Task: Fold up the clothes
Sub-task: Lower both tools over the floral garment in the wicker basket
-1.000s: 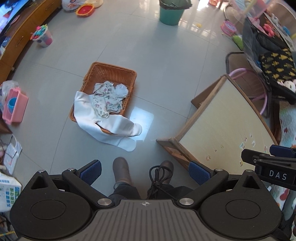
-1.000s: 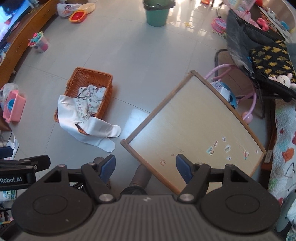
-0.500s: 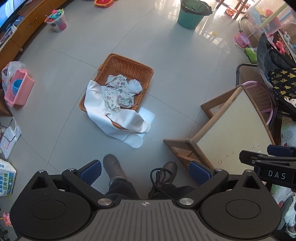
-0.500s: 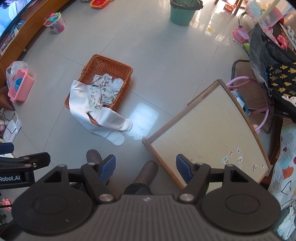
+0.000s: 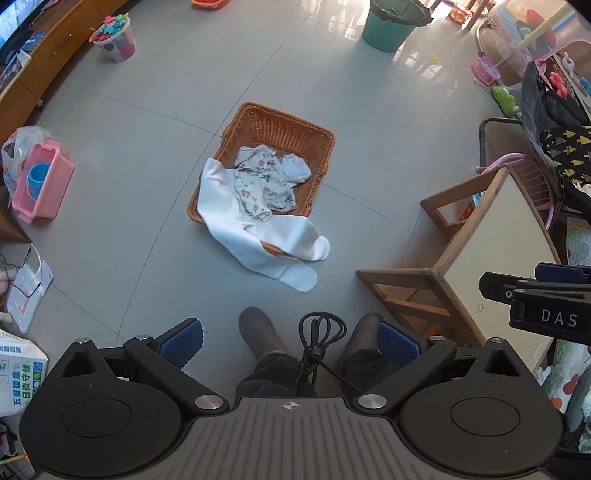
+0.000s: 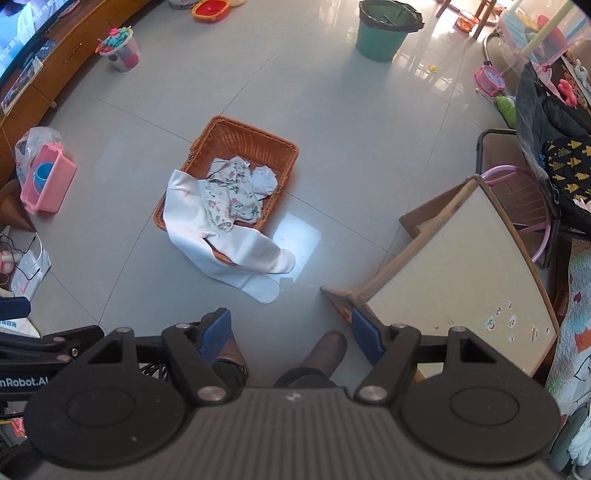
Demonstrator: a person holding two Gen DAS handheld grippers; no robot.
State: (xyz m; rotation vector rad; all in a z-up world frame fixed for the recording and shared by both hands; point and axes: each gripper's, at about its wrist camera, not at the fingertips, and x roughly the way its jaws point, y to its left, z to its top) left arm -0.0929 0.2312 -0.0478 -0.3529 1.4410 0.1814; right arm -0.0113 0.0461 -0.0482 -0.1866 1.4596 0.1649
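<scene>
An orange wicker basket (image 5: 291, 127) (image 6: 255, 138) sits on the grey tiled floor, well ahead of both grippers. Inside lies a crumpled floral garment (image 5: 262, 184) (image 6: 231, 192) and a small pale piece (image 5: 295, 170) (image 6: 264, 181). White footed pants (image 5: 258, 240) (image 6: 221, 243) hang over the basket's near rim onto the floor. My left gripper (image 5: 290, 341) is open and holds nothing, high above the floor. Likewise my right gripper (image 6: 291, 336) is open and holds nothing. A person's two dark shoes (image 5: 260, 332) (image 6: 328, 349) stand below the grippers.
A low wooden table (image 5: 495, 240) (image 6: 461, 258) stands to the right. A green bin (image 5: 388, 22) is at the back. A pink box (image 5: 40, 181) and toys lie at the left. A wooden cabinet (image 5: 33, 62) runs along the far left. Clutter and a chair crowd the right side.
Both grippers have shifted, so the basket now sits further from the bottom edge and more to the centre in both views. The clothes have not moved. Both grippers stay open.
</scene>
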